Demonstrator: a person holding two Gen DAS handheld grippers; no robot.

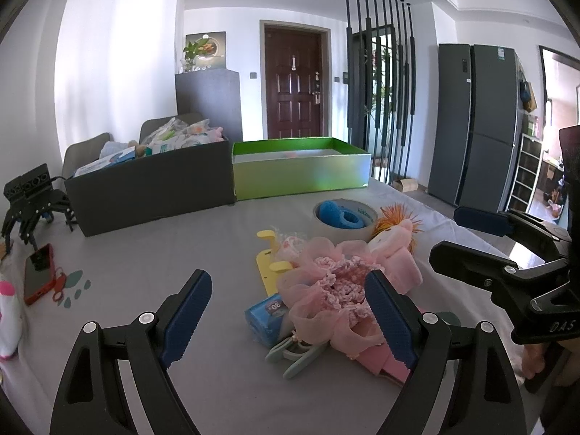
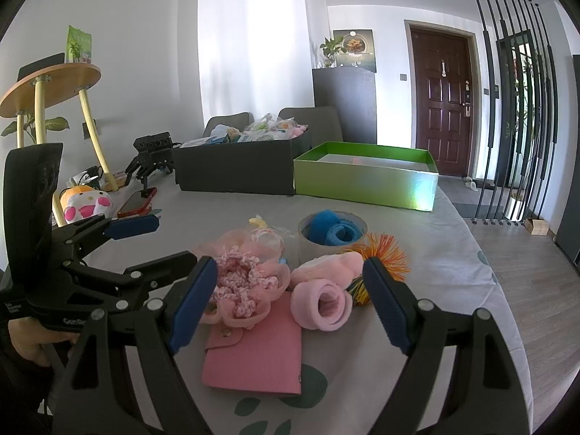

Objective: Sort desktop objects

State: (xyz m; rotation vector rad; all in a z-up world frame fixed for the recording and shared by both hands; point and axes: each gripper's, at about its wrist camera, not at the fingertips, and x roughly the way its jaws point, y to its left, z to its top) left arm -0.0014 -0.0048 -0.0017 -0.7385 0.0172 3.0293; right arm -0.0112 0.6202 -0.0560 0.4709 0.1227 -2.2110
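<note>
Two grippers: both hang over the grey tablecloth [image 2: 417, 239], each spread wide and gripping nothing.
Far left edge: a red phone [image 1: 38, 273] lies flat beside a small black legged robot toy [image 1: 30, 203]; a white-and-pink plush [image 2: 85, 204] sits near them, well apart from either claw.
Left gripper [image 1: 286, 315]: fingers parted, released. The heap of clutter sits just ahead of it and toward its right finger; that finger's blue pad [image 1: 389, 319] overlaps the pink things from this view, but I cannot tell whether it touches them.
Heap, left side: a blue roll printed "30" [image 1: 266, 317], a yellow plastic hook [image 1: 270, 257] behind it, pale green clips [image 1: 293, 355] in front.
Heap, middle: a pink frilly scrunchie [image 2: 241, 282] rests partly on a pink snap wallet [image 2: 253, 351].
Right gripper [image 2: 290, 299]: fingers parted, released. The scrunchie, the wallet and a rolled pink cloth [image 2: 322, 302] lie between its fingers; the scrunchie is just beside its left pad [image 2: 194, 306].
Heap, right side: a pink doll with orange spiky hair [image 1: 397, 233], and behind it a tape roll [image 2: 331, 233] with blue foam pieces inside.
Back of table: a black box [image 1: 152, 188] heaped with packets stands on the left, touching a green box [image 1: 301, 175] on the right, both well beyond the claws.
</note>
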